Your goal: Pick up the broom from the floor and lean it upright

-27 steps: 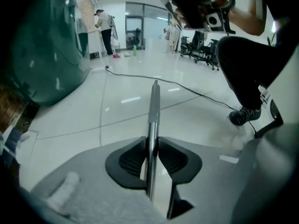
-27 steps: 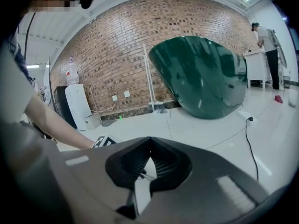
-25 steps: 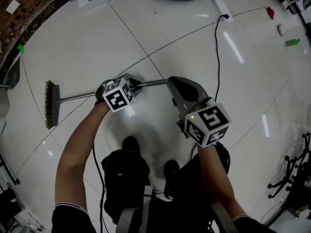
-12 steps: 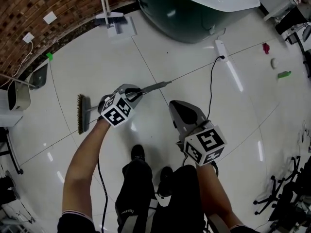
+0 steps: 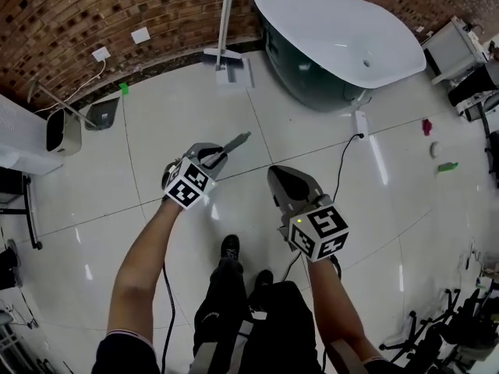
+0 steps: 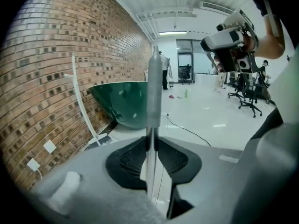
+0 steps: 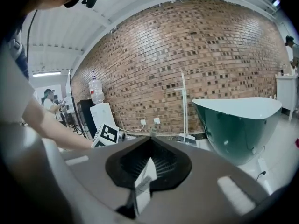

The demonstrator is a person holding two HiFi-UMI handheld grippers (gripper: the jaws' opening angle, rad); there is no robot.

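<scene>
left gripper (image 5: 210, 159): jaws clamped on the broom handle (image 5: 236, 141), pads tight on both sides of the grey tube, gap no wider than the tube. Left gripper view agreed: the left gripper (image 6: 150, 146) had the broom handle (image 6: 153, 87) running straight up between the pads (image 6: 133, 160) and on past the tips. In the head view the handle's free end stuck out beyond the tips, up and to the right, clear of the floor (image 5: 156, 107). Brush end didn't show in any view.

Ahead of the left gripper: a white pole (image 5: 226, 18) on a flat base, with the brick wall (image 5: 93, 14) behind it.

right gripper (image 5: 282, 178): just beside the left one, apart from the handle. Its own view showed the right gripper (image 7: 149, 141) with jaws together at the tips and nothing held; only floor showed through the slot lower down. The left gripper's marker cube (image 7: 108, 135) sat off to its left.

Ahead and to the right of the right gripper: bathtub (image 5: 327, 29), white inside, green outside. A power strip (image 5: 360, 123) with a black cable (image 5: 341, 174) lay on the floor between that gripper and the tub.
</scene>
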